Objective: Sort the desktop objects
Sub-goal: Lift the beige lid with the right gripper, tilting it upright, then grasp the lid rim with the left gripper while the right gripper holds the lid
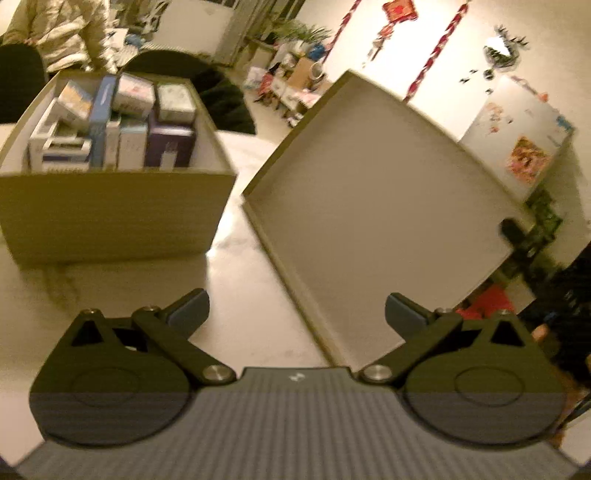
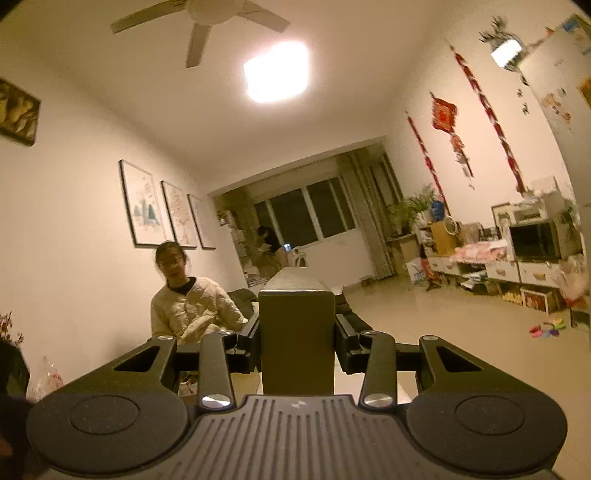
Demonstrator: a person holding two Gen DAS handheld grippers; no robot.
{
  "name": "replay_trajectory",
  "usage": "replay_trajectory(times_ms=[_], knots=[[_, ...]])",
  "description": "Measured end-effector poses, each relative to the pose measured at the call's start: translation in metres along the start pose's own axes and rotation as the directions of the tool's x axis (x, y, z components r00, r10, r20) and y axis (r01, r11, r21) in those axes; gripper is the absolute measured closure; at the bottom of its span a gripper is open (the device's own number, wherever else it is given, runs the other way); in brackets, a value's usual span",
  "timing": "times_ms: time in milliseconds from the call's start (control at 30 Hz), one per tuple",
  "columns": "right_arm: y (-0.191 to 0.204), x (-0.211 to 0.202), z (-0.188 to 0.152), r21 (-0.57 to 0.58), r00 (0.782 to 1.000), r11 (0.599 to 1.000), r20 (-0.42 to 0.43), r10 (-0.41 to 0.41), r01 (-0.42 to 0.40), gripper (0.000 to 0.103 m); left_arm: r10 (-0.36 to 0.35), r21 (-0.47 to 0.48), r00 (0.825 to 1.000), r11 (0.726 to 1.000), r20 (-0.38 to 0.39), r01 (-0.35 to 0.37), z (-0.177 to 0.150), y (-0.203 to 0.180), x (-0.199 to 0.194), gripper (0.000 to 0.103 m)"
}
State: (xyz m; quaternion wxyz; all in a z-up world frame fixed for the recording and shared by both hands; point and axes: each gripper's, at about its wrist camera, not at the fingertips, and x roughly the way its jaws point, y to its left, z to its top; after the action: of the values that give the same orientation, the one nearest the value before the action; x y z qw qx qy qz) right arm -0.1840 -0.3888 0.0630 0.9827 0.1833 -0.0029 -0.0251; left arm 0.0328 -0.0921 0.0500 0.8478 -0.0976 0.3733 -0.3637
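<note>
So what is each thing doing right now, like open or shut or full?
Tan cardboard box: open on top, packed with small cartons.
Flat tan box lid: off the box, lifted and tilted.
Left gripper: open, holding nothing.
Right gripper: shut on the lid's edge.
Ceiling lamp: on.
Ceiling fan: movement unclear.

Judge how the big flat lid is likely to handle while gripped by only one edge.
The lid looks like thin cardboard with shallow walls, so probably light. Its broad panel may flex or swing. The right hand-held gripper pinches only a narrow edge, so it might twist.
</note>
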Motion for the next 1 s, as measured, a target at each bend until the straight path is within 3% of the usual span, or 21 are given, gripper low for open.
replay_trajectory(times_ms=[433, 633, 1000], knots=[[0.035, -0.010, -0.007, -0.110, 0.992, 0.986, -0.005, 0.127, -0.127, 0.056, -0.091, 0.026, 0.993, 0.996, 0.080, 0.089, 0.029, -0.017, -0.020, 0.000], [0.052, -0.015, -0.011, -0.160, 0.983, 0.970, -0.012, 0.185, -0.185, 0.054, -0.141, 0.053, 0.987, 0.989, 0.072, 0.138, 0.045, -0.032, -0.021, 0.000], [0.076, -0.017, -0.015, -0.223, 0.944, 0.918, -0.052, 0.325, -0.329, 0.051, -0.155, 0.106, 0.986, 0.983, 0.062, 0.148, 0.053, -0.048, -0.016, 0.000]])
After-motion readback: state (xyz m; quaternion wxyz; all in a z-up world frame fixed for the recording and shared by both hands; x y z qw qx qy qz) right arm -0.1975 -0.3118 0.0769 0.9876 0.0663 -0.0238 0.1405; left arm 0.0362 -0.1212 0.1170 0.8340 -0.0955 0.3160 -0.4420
